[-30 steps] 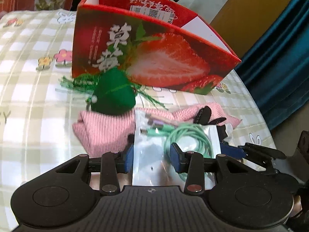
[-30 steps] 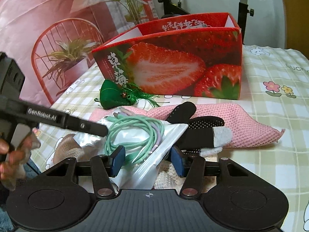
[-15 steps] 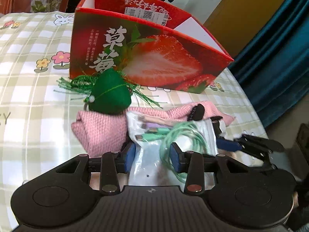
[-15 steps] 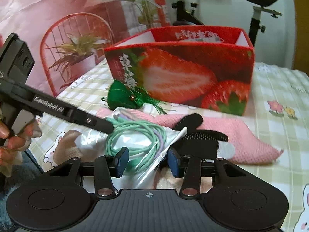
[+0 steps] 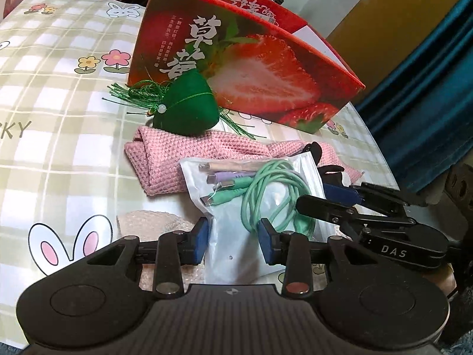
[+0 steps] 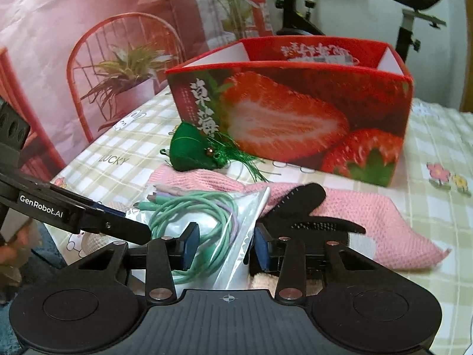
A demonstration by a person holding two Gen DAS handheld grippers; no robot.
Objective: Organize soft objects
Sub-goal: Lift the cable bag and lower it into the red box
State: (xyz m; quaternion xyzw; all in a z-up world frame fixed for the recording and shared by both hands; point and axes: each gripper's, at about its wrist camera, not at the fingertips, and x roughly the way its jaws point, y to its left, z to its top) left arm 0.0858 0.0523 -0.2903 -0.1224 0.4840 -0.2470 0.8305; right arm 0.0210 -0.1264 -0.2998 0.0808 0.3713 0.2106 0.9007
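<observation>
A clear plastic bag with coiled green and purple cables [image 5: 251, 195] lies on a pink knitted cloth [image 5: 177, 159]. My left gripper [image 5: 233, 241] and my right gripper [image 6: 224, 245] each have their jaws around a near edge of the bag [image 6: 207, 222], the jaws not fully closed. A green stuffed pouch with tassels [image 5: 189, 109] sits on the cloth beside the red strawberry box [image 5: 251, 68]. Black gloves [image 6: 307, 210] lie on the cloth [image 6: 384, 230]. A beige knitted item [image 5: 147, 222] lies under the left fingers.
The table has a checked cloth with rabbits and flowers [image 5: 59, 103]. The open-topped strawberry box [image 6: 295, 112] stands at the back. A blue curtain [image 5: 428, 88] hangs to the right; an exercise bike [image 6: 408, 9] and a red chair backdrop [image 6: 118, 59] stand behind.
Both grippers have lifted and moved toward the box with the cable bag between their jaws. The jaws have narrowed slightly around the bag.
</observation>
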